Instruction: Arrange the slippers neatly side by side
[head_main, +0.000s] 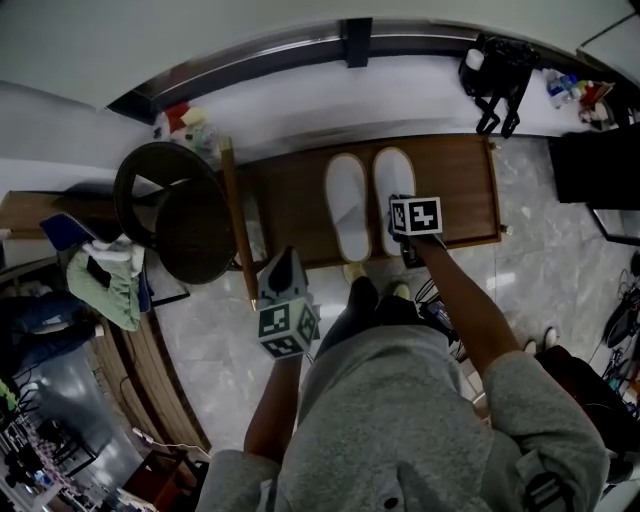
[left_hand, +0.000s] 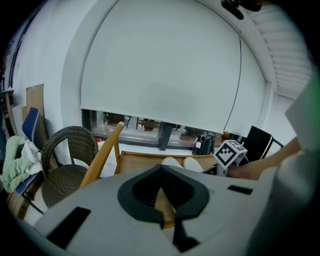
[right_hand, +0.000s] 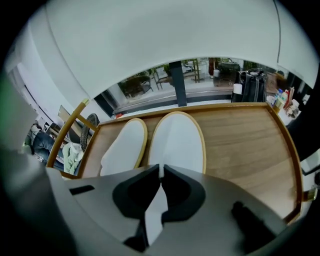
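Pair of white slippers, left slipper (head_main: 347, 208) & right slipper (head_main: 392, 180), side by side on low wooden table (head_main: 285, 195). Your R gripper (right_hand: 162, 167) over right slipper's heel, jaws clenched, empty. L gripper (left_hand: 162, 167) off-table, jaws clenched, empty.

Head view overhead; gripper views low; slippers (head_main: 347, 205) shared.

Top (head_main: 400, 420): grey, soft-looking fabric; sleeves (head_main: 545, 395) stop short of the forearms.
Trousers (head_main: 352, 310): dark, close to black.
Shoes (head_main: 354, 271): pale yellowish toes.
Left hand-held gripper (left_hand: 161, 170): light grey shell, with a black teardrop-shaped surround at the jaws.
Right hand-held gripper (right_hand: 161, 170): same grey shell and black surround.
Marker cubes (head_main: 288, 328): white faces printed with black square patterns, one cube per gripper.
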